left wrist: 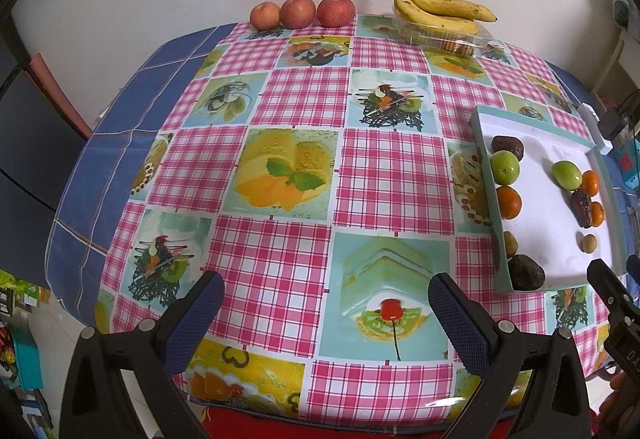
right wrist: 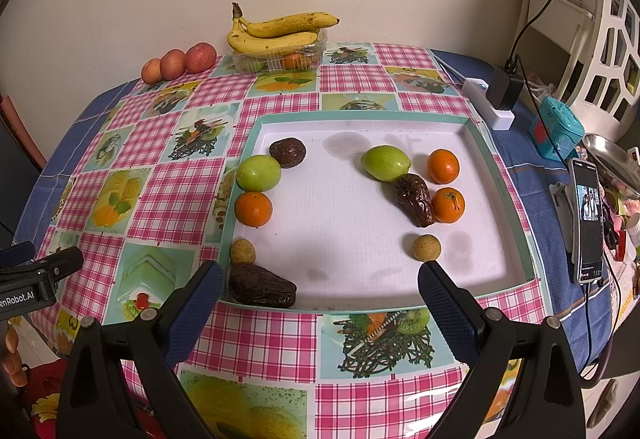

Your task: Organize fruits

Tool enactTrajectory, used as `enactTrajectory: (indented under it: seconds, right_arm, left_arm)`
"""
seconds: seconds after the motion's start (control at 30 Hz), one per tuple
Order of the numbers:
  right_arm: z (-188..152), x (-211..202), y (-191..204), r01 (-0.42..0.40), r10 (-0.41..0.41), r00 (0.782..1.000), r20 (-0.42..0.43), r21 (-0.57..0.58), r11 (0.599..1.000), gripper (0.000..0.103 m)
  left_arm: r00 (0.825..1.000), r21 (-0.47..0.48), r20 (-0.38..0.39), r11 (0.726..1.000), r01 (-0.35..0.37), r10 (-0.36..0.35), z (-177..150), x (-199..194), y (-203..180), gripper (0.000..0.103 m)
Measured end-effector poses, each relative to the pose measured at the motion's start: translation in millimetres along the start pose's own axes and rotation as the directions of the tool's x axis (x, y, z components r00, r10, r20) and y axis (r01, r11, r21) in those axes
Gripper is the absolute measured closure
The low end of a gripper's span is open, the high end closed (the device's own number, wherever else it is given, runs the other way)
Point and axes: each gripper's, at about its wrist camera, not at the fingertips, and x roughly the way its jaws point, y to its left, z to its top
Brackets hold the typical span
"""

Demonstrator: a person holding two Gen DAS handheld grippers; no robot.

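Note:
A white tray with a teal rim (right wrist: 360, 115) (left wrist: 532, 119) holds small fruits. Along its left wall lie a dark date (right wrist: 287, 152), a green fruit (right wrist: 258, 172), an orange (right wrist: 253, 209), a small tan fruit (right wrist: 242, 251) and a large dark date (right wrist: 262, 291). At the right sit a green fruit (right wrist: 385, 162), two oranges (right wrist: 443, 166) (right wrist: 448, 205), a dark date (right wrist: 414, 200) and a tan fruit (right wrist: 426, 247). My right gripper (right wrist: 320, 287) stands open at the tray's near edge. My left gripper (left wrist: 326, 299) stands open over bare tablecloth, left of the tray.
Three apples (left wrist: 302, 12) and a banana bunch (left wrist: 436, 9) on a clear plastic box (left wrist: 444, 37) line the back wall. A phone (right wrist: 587, 225), charger (right wrist: 506, 87), teal box (right wrist: 556, 129) and metal bowl (right wrist: 612, 159) crowd the table's right side. A person's hand (right wrist: 12, 359) shows at lower left.

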Motion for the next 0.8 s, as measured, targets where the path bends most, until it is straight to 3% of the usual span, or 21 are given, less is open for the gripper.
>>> enactTrajectory:
  seconds: [0.8]
  right_arm:
    - [-0.5,0.0,-0.6,-0.002,0.002,1.000,0.001,-0.001,1.000,0.005]
  left_arm:
    - [1.000,-0.010,0.005,1.000,-0.008,0.008,-0.3,-1.8,-0.5,0.000]
